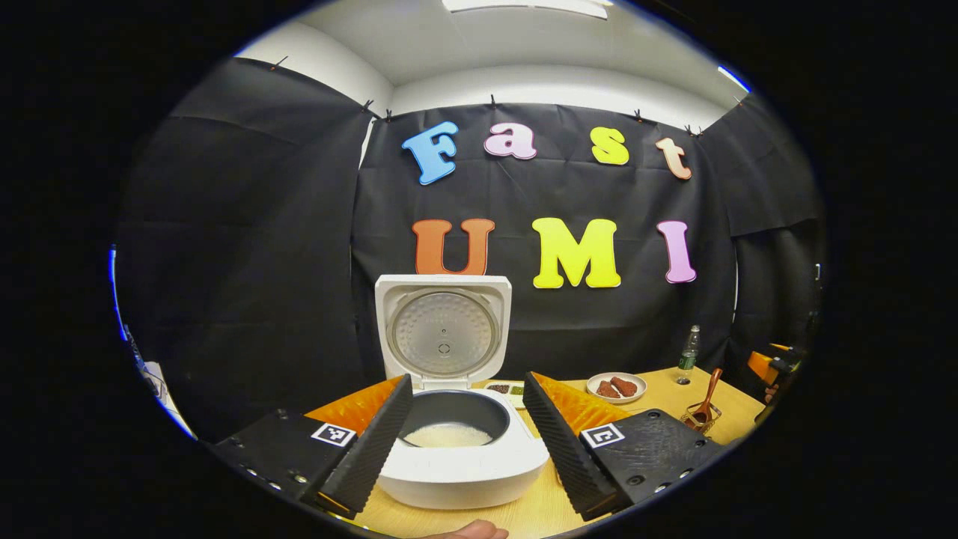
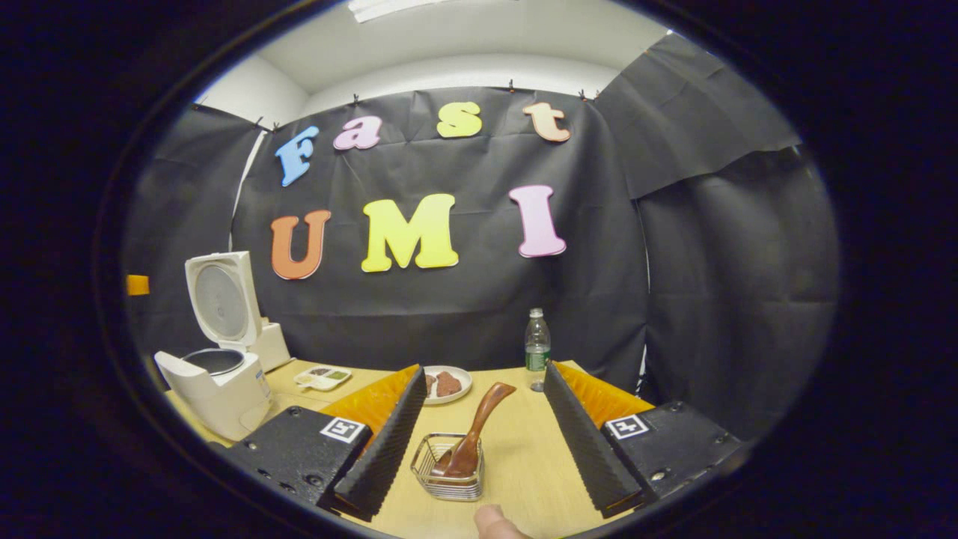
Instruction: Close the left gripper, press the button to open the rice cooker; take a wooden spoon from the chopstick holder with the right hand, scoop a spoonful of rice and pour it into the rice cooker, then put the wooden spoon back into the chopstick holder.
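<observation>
The rice cooker [image 1: 456, 449] stands near the surface's [image 2: 524, 457] front left edge with its lid [image 1: 444, 329] raised upright and white rice [image 1: 447, 436] in the pot, and the left tongs [image 1: 468, 442] hang spread wide to either side of it. The right tongs [image 2: 479, 442] are likewise parted and hold nothing, flanking the wire chopstick holder [image 2: 449, 471], where the wooden spoon [image 2: 473, 433] leans with its handle tilted up to the right.
</observation>
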`<state>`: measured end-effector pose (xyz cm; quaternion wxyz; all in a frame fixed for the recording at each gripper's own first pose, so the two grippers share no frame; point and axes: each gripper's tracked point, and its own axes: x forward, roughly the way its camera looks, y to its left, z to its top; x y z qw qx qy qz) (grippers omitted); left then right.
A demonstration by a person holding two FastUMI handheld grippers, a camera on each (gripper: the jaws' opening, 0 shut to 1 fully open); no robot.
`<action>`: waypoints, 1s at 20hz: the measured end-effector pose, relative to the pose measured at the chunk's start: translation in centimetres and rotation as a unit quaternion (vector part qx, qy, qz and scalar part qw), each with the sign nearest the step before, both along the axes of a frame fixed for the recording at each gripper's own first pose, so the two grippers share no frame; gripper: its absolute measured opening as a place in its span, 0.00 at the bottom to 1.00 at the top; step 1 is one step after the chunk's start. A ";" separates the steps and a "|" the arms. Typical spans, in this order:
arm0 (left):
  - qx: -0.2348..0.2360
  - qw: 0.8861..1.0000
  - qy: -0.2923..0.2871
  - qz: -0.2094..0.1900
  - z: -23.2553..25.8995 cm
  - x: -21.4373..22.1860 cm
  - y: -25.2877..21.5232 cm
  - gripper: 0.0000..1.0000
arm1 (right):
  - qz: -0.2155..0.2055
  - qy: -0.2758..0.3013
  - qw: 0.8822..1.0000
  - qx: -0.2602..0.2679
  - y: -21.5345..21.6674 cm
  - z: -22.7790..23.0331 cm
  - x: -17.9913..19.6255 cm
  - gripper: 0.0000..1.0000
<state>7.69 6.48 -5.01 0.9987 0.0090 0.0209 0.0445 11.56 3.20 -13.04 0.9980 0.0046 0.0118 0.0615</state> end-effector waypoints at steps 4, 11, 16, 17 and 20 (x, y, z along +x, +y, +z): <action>-0.006 1.000 -0.003 -0.001 2.1 3.4 1.5 0.94 | 0.019 -0.005 1.000 -0.022 0.5 1.7 -2.8 1.00; -0.003 1.000 -0.005 0.006 6.8 9.3 4.1 0.94 | 0.048 -0.014 0.998 -0.040 1.0 4.2 -5.5 1.00; 0.015 0.999 -0.023 0.026 9.9 14.2 6.1 0.94 | 0.069 -0.015 0.997 -0.024 1.1 4.6 -5.7 1.00; 0.016 0.999 -0.028 0.028 10.5 15.2 6.3 0.94 | 0.071 -0.019 0.997 -0.023 1.1 4.8 -5.5 1.00; 0.018 0.999 -0.034 0.024 11.2 19.1 6.1 0.94 | 0.077 -0.029 0.996 -0.024 1.3 4.8 -5.1 1.00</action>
